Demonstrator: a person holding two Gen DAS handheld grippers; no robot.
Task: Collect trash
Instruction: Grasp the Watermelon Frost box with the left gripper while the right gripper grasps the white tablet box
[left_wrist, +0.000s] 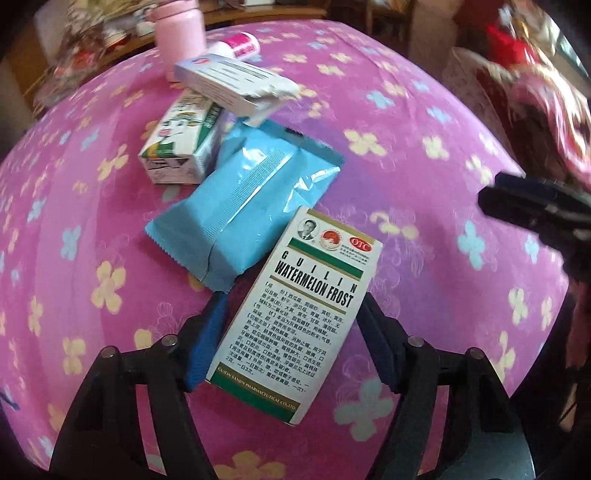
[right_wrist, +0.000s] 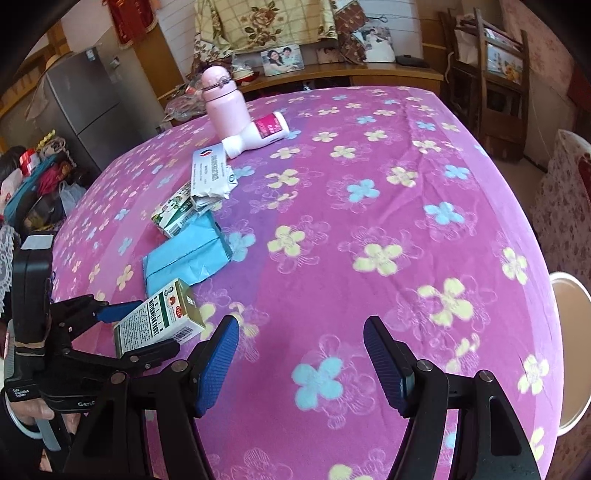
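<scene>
A white medicine box is clamped between the blue pads of the left gripper, just above the pink flowered tabletop. Just beyond it, a blue wrapper, a green carton and a torn box are piled together. The right gripper is held wide apart with nothing between its pads, over bare cloth.
</scene>
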